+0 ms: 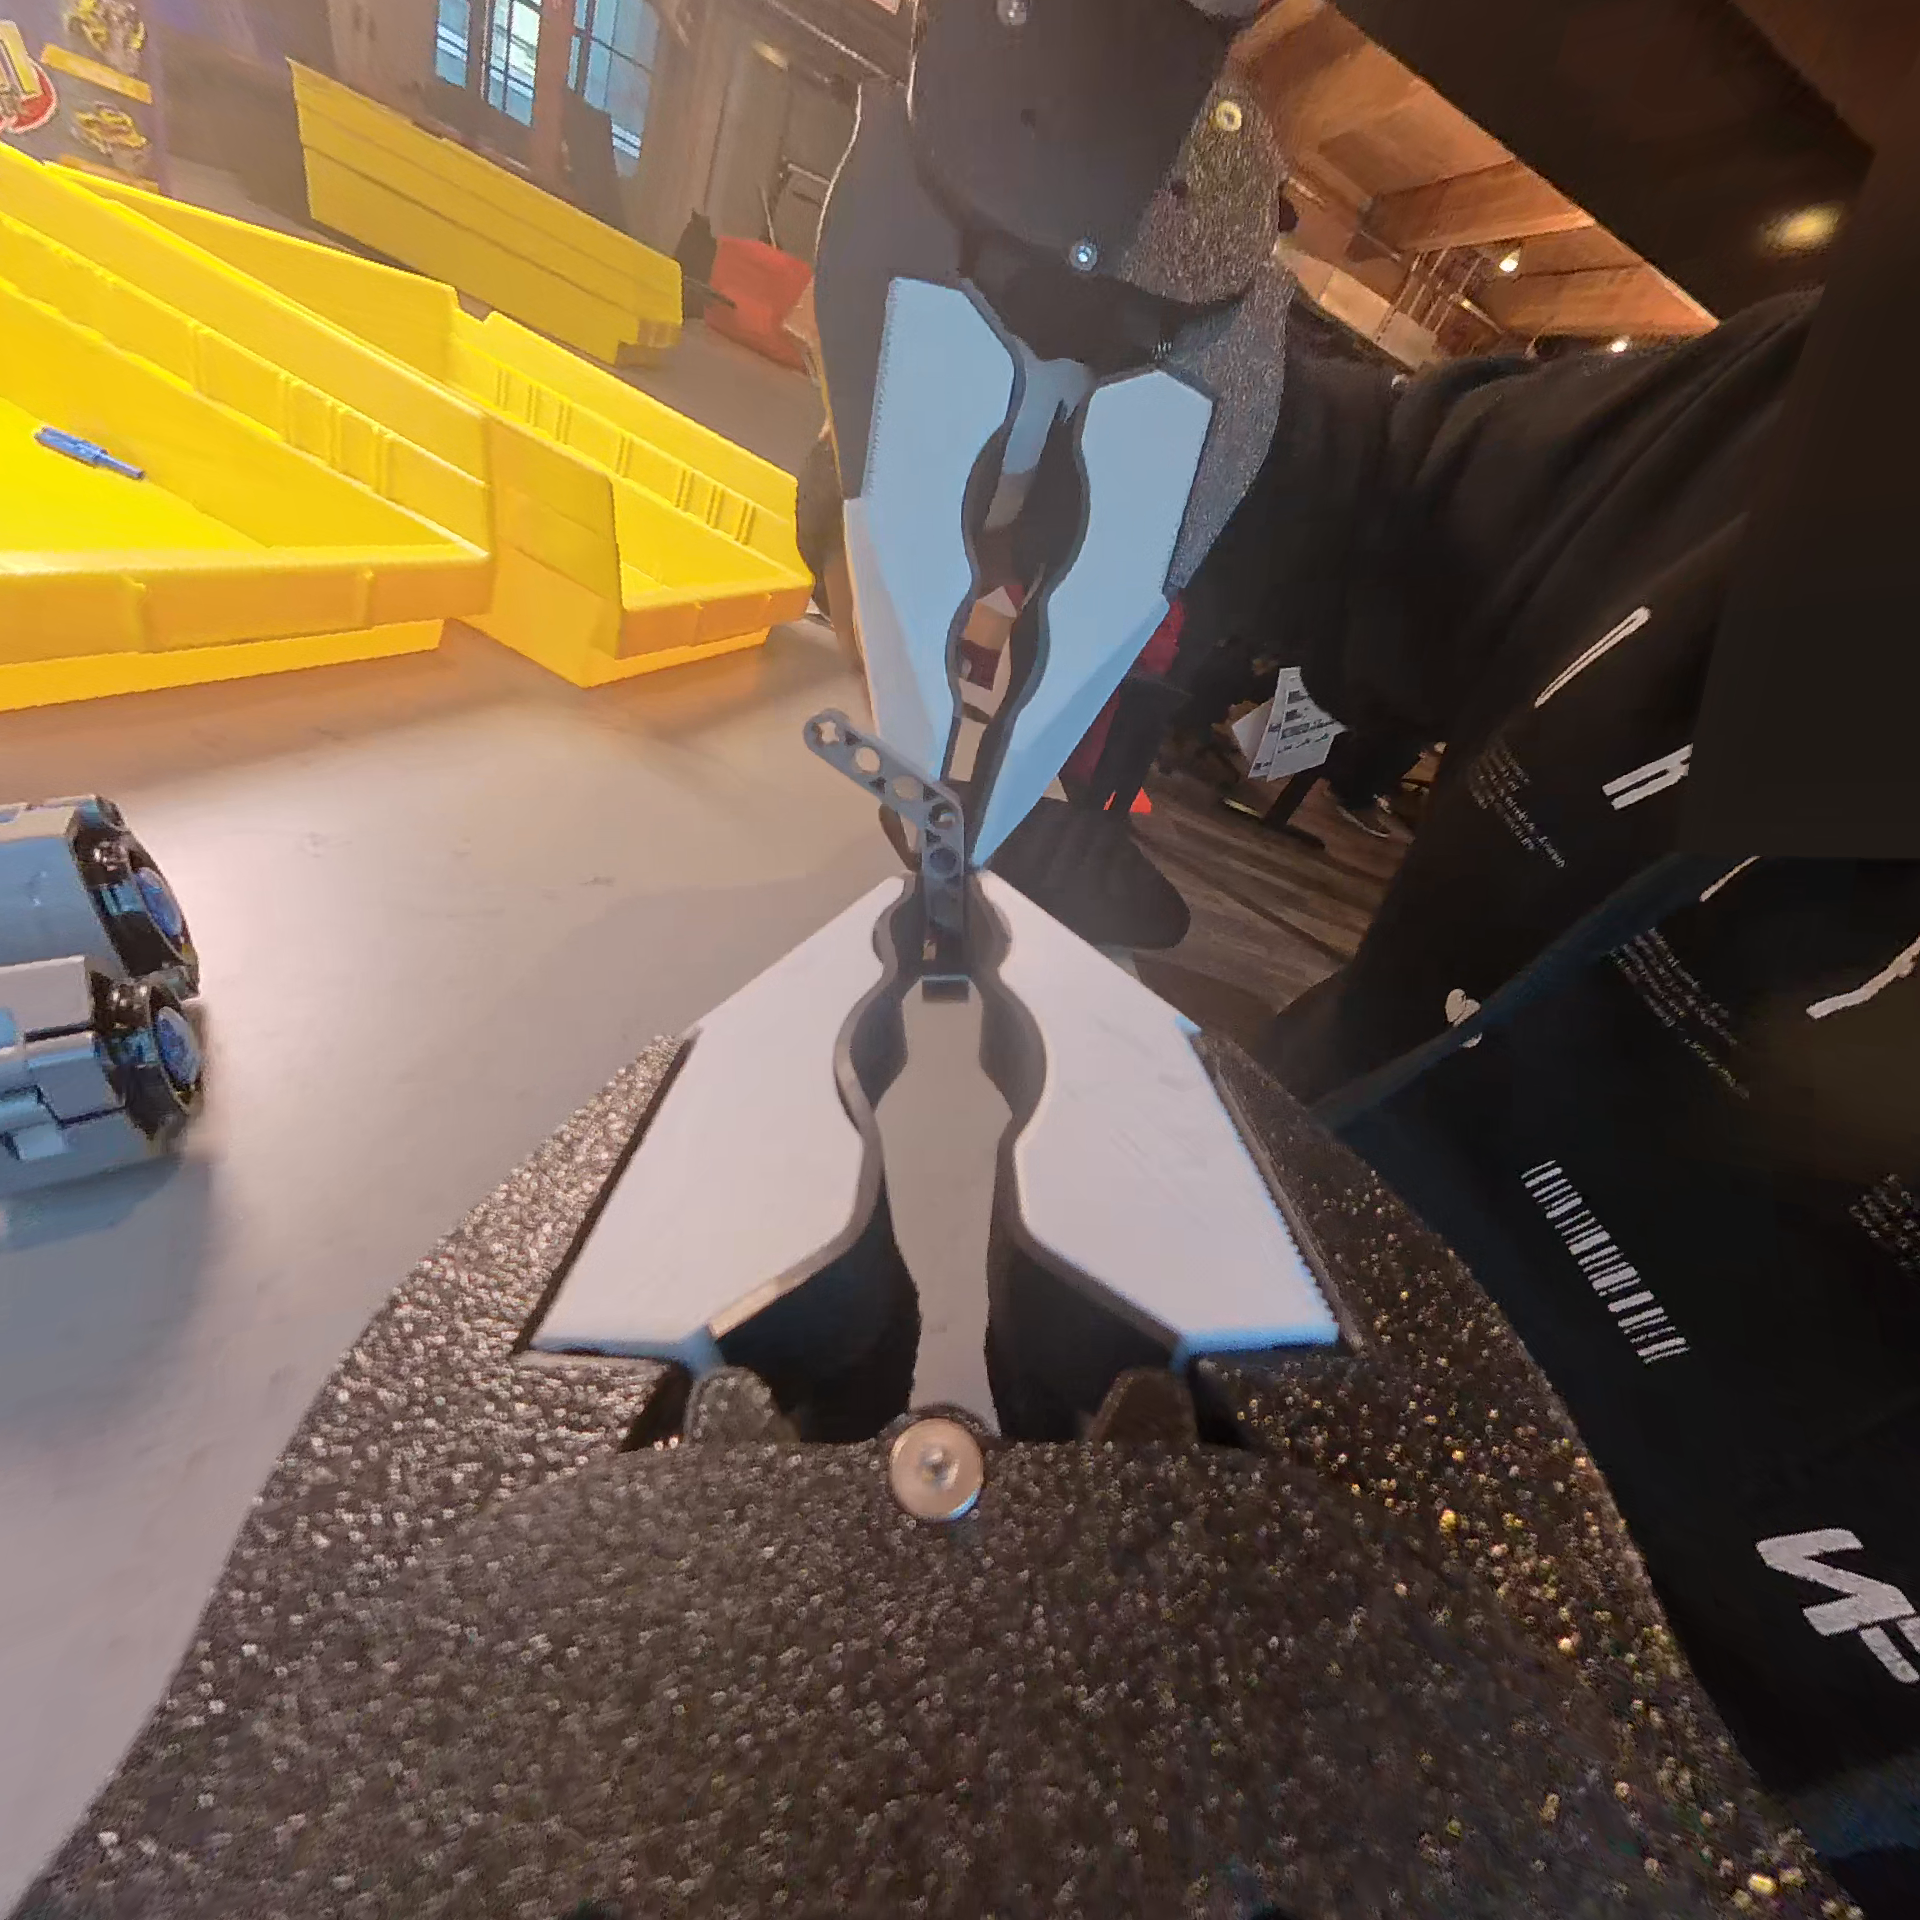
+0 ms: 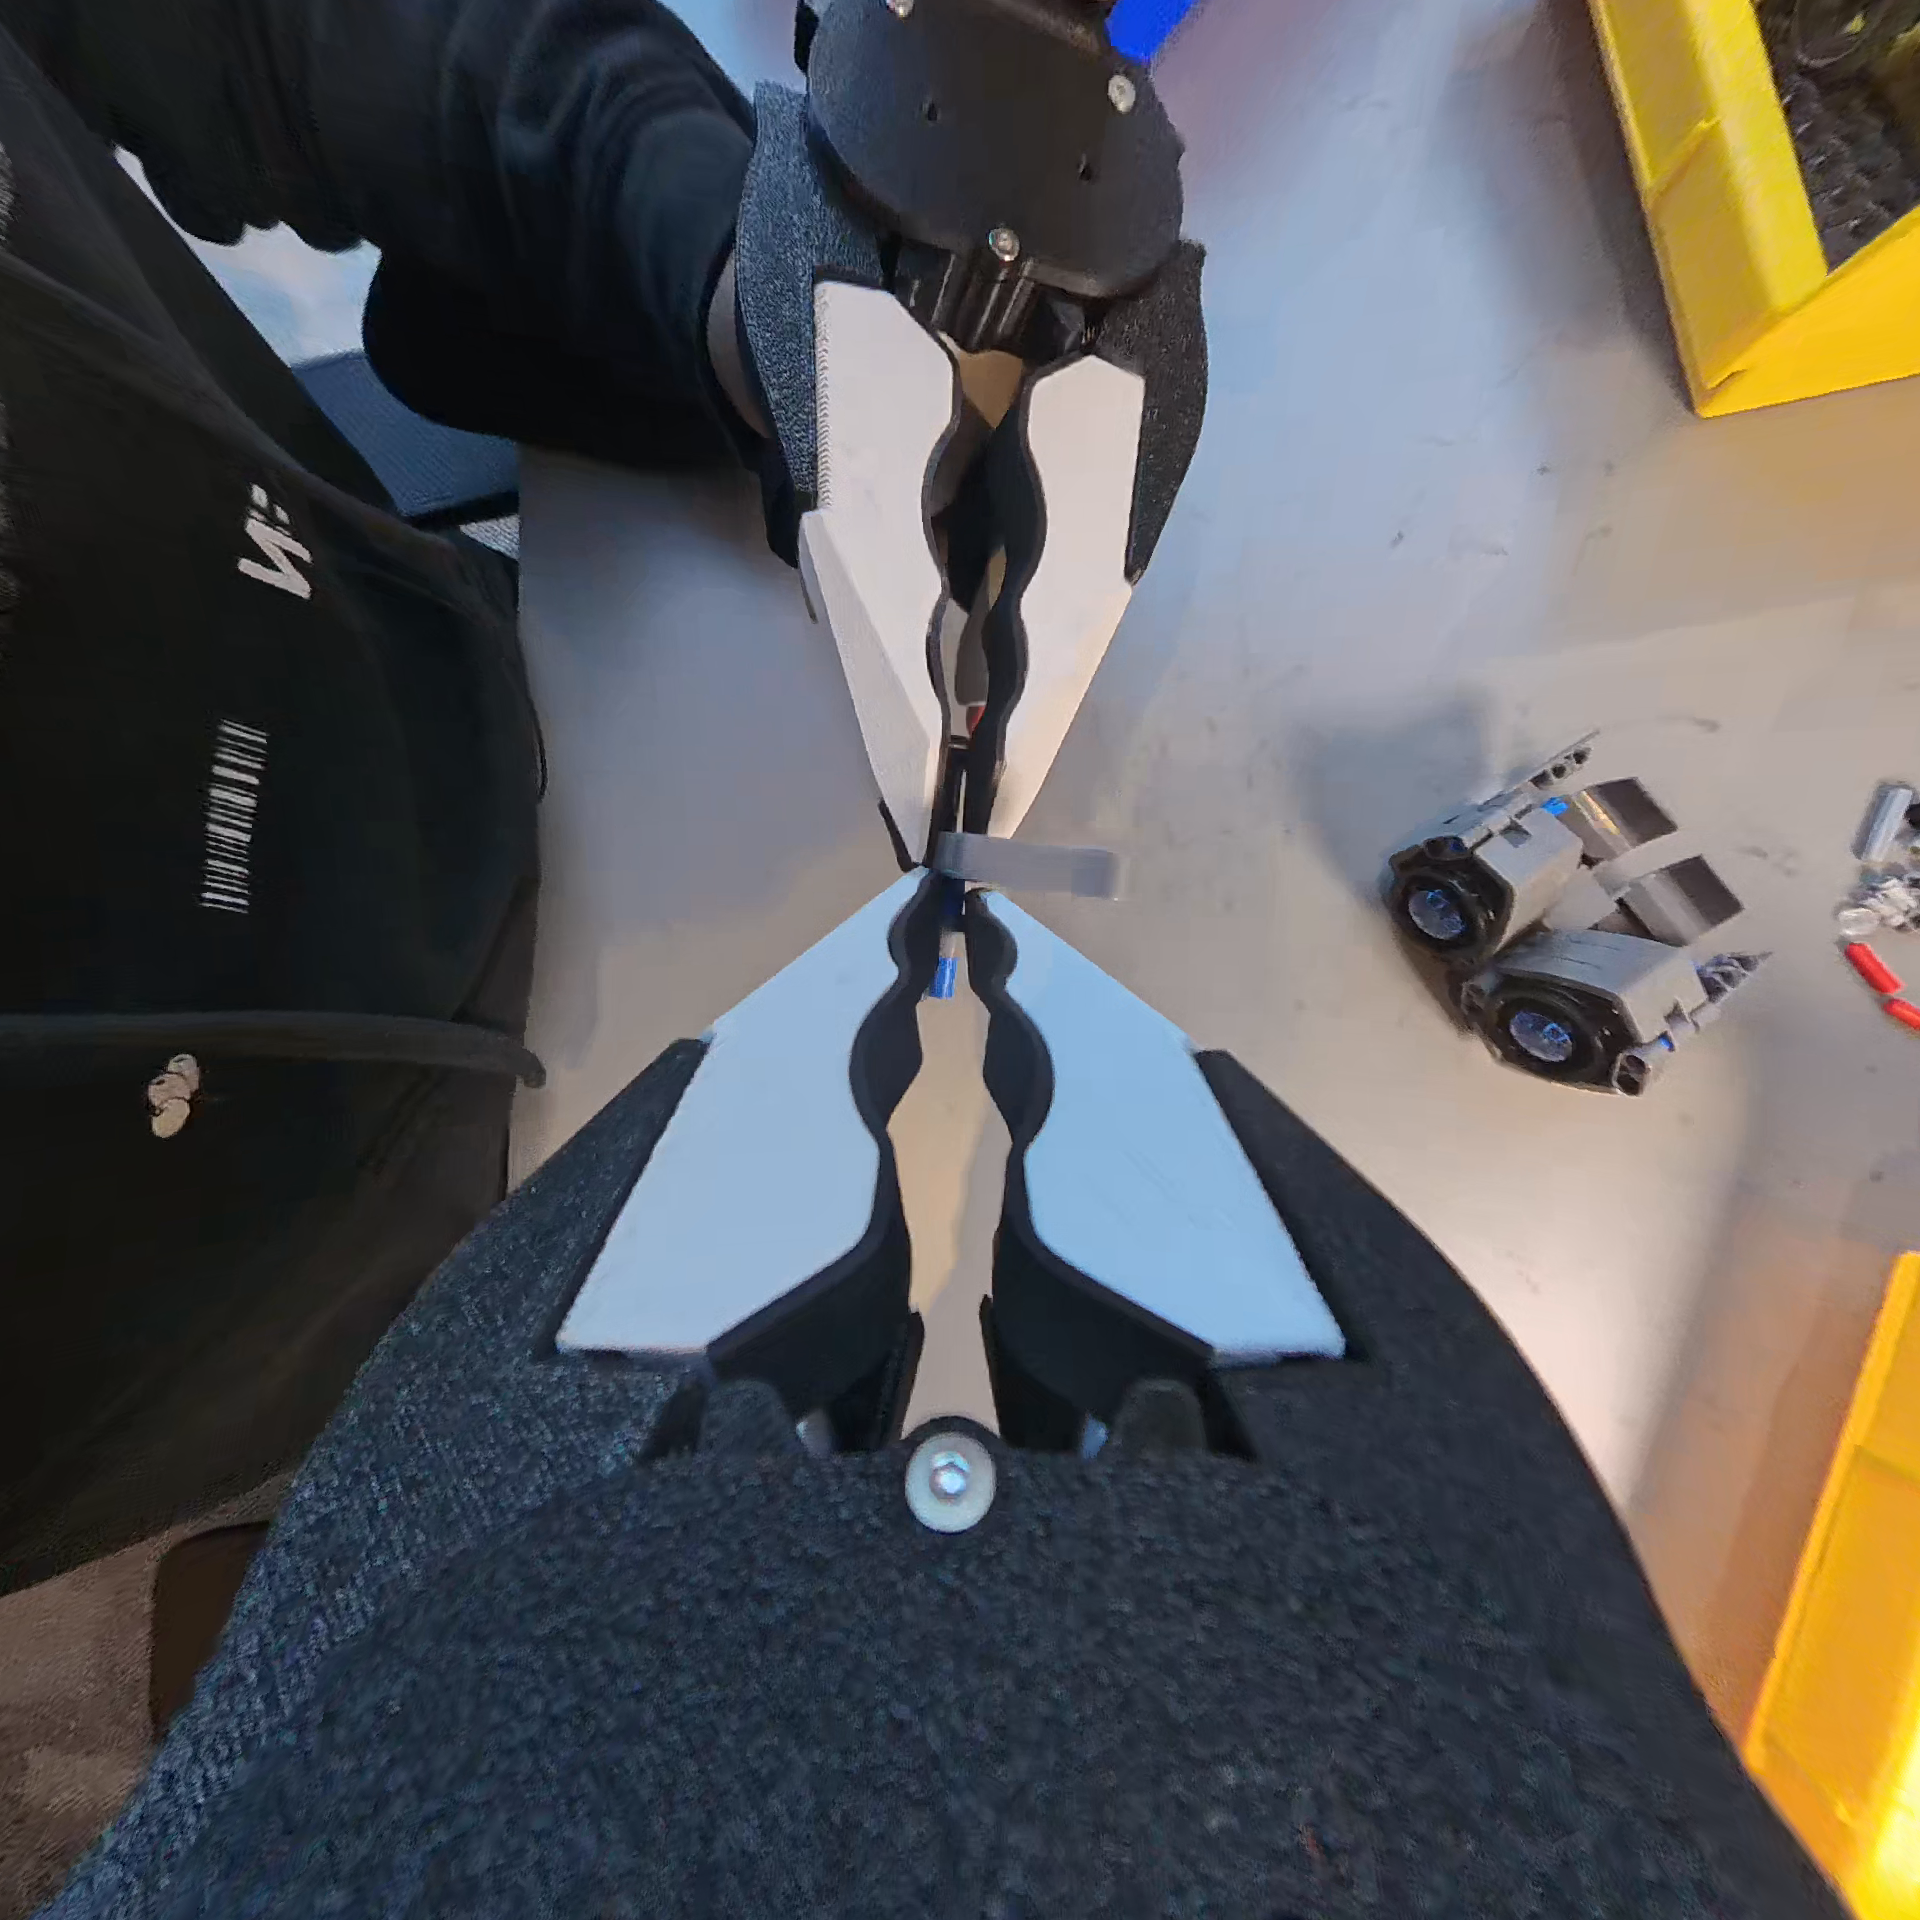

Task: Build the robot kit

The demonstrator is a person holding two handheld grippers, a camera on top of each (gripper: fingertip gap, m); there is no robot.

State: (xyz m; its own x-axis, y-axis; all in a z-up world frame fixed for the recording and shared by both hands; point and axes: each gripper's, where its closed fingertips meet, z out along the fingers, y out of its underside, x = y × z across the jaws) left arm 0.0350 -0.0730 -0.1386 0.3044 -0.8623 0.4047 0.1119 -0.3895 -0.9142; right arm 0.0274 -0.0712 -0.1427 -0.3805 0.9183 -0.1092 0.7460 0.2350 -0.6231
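Observation:
My left gripper (image 1: 940, 883) is shut on the lower end of a grey bent beam with holes (image 1: 883, 774); the beam's upper arm slants up and to the left. My right gripper (image 1: 961, 831) comes down from above and its tips meet the beam tip to tip. In the right wrist view my right gripper (image 2: 945, 899) is shut on a small blue pin (image 2: 943, 977), whose front end is at the beam (image 2: 1039, 864). The left gripper (image 2: 951, 831) shows opposite. Both are held above the grey table (image 2: 1351, 520).
A grey brick-built model with two round blue-centred ends (image 2: 1558, 925) lies on the table; it also shows in the left wrist view (image 1: 94, 987). Small red pieces (image 2: 1875, 971) lie beside it. Yellow bins (image 1: 312, 520) (image 2: 1725, 239) stand around. A person's black garment (image 2: 260, 727) is close. Only a small space, under 4 cm, lies between the two pairs of fingers.

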